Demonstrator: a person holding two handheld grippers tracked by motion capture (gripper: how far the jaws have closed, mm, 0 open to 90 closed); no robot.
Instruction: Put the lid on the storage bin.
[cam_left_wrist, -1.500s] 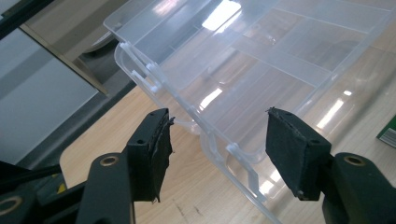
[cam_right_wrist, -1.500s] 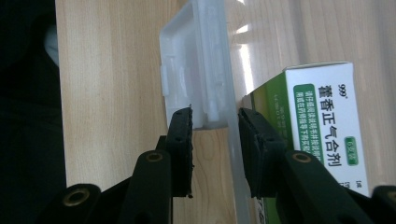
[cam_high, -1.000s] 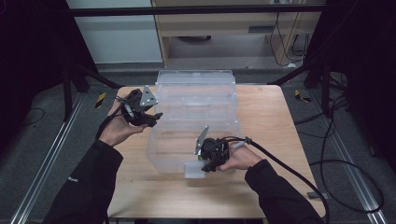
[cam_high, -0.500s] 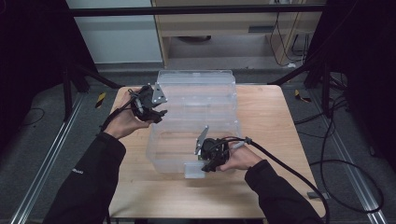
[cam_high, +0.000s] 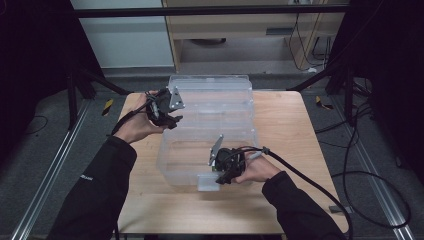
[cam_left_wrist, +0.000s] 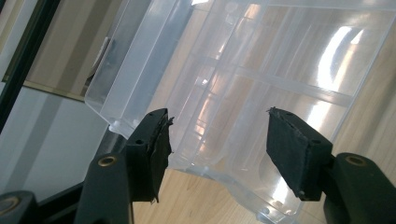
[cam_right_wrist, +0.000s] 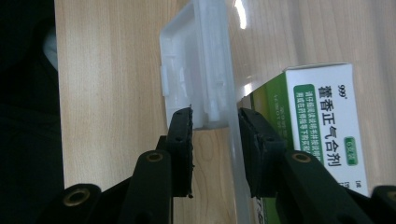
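On the wooden counter (cam_high: 295, 130) a clear plastic box (cam_high: 205, 150) is sitting with its lid (cam_high: 212, 95) lying open behind it, bare wood showing right of it. At the near wall the right tongs (cam_high: 219, 175) are pinching the box's latch (cam_right_wrist: 201, 70), a green-and-white carton (cam_right_wrist: 322, 121) lying just inside. The left tongs (cam_high: 170, 120), jaws gaping and empty, are hovering at the lid's left corner, having drifted rightward toward it since earlier. Dark floor and cables are surrounding the counter.
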